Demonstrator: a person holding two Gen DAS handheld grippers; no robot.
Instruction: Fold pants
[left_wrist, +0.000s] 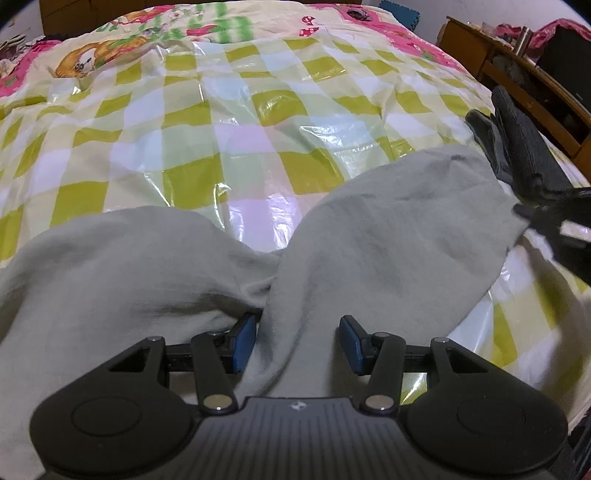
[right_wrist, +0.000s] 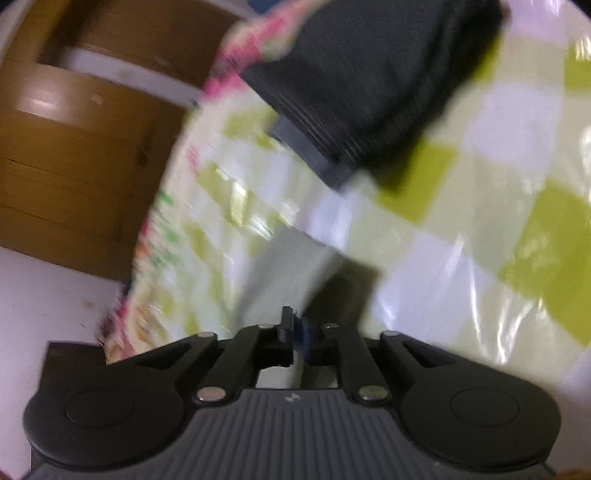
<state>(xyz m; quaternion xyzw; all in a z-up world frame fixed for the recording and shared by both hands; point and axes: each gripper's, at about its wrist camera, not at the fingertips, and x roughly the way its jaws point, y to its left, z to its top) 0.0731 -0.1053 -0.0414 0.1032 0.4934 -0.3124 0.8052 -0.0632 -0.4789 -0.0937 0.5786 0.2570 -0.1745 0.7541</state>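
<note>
Pale grey-green pants (left_wrist: 388, 236) lie spread in a V on a glossy green-and-white checked sheet (left_wrist: 221, 122) over the bed. My left gripper (left_wrist: 297, 341) is open, its blue pads on either side of the right-hand leg near the crotch. My right gripper (left_wrist: 554, 229) shows at the right edge of the left wrist view, at that leg's far end. In the blurred right wrist view my right gripper (right_wrist: 297, 332) is shut on a strip of the pale fabric (right_wrist: 284, 266).
A folded dark grey garment (left_wrist: 517, 147) lies on the sheet at the right, and also shows in the right wrist view (right_wrist: 369, 81). A wooden cabinet (right_wrist: 74, 155) stands beside the bed. A cartoon-print quilt (left_wrist: 147, 40) covers the far end.
</note>
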